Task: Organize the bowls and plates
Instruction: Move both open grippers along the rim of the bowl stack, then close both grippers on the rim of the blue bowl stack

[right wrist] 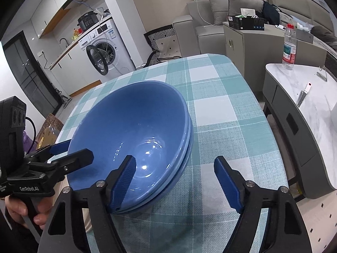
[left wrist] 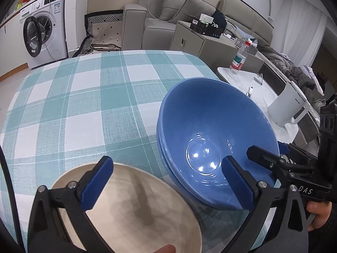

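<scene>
Two blue bowls sit nested on the checked tablecloth; they also show in the right wrist view. A cream plate lies at the near left of them. My left gripper is open, one finger over the plate, the other over the bowls' near rim. My right gripper is open, its left finger inside the top bowl's rim, its right finger outside over the cloth. Each gripper shows in the other's view, the right one at the bowls' right side and the left one at their left side.
A white side table with a water bottle and a white kettle stands right of the table. A grey cabinet, sofa and washing machine are behind. The tablecloth's far half holds nothing.
</scene>
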Demonstrator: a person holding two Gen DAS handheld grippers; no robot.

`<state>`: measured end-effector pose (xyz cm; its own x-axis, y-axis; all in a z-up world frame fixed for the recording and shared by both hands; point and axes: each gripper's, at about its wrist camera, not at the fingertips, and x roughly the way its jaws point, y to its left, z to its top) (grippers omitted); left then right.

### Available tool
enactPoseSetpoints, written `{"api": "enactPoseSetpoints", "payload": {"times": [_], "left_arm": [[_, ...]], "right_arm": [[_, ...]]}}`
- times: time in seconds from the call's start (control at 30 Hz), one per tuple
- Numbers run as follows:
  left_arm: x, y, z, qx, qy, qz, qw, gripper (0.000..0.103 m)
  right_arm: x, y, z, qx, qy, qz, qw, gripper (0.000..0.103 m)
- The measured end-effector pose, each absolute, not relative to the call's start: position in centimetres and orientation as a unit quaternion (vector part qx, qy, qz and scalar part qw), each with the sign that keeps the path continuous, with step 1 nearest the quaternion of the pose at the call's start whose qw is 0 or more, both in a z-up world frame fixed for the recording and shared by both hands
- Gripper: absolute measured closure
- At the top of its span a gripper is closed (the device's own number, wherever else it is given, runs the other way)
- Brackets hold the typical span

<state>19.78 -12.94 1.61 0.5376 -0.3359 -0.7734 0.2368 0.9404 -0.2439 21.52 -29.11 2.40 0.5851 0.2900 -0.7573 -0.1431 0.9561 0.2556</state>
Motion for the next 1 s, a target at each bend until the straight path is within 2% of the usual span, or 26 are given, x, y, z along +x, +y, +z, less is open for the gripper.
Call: {"api": "enactPoseSetpoints", "payload": {"times": [0.3, 0.37, 0.5, 0.57, 0.67, 0.77, 0.87, 1.0], "left_arm": [[20.1, -13.4, 1.2, -0.055, 0.458, -0.173, 0.870, 0.003], [20.1, -13.6, 1.2, -0.051, 0.459, -0.175, 0.869, 0.012], [20.0, -13.9, 1.0, -0.050, 0.464, -0.181, 0.866, 0.017], [20.1, -13.9, 0.9, -0.056, 0.469, -0.190, 0.861, 0.031], [20.1, -14.1, 0.7, -0.059, 0.473, -0.193, 0.858, 0.042], [20.0, -14.2, 0.7, -0.064, 0.474, -0.200, 0.855, 0.048], [19.9, -14.4, 0.8, -0.064, 0.472, -0.207, 0.854, 0.055], [19.8, -14.5, 0.8, -0.061, 0.472, -0.206, 0.855, 0.055]], "right_arm": [[21.8, -29.2, 2.1, 0.090, 0.444, 0.127, 0.882, 0.028], [21.9, -29.2, 2.0, 0.090, 0.445, 0.129, 0.882, 0.029], [22.1, -29.2, 1.9, 0.090, 0.446, 0.133, 0.880, 0.033], [22.1, -29.1, 1.9, 0.087, 0.446, 0.135, 0.880, 0.035], [22.0, -28.8, 2.1, 0.082, 0.446, 0.136, 0.881, 0.041], [22.1, -28.7, 2.1, 0.081, 0.446, 0.136, 0.881, 0.048], [22.1, -28.6, 2.2, 0.079, 0.446, 0.138, 0.881, 0.050], [22.0, -28.3, 2.3, 0.075, 0.446, 0.143, 0.880, 0.052]]}}
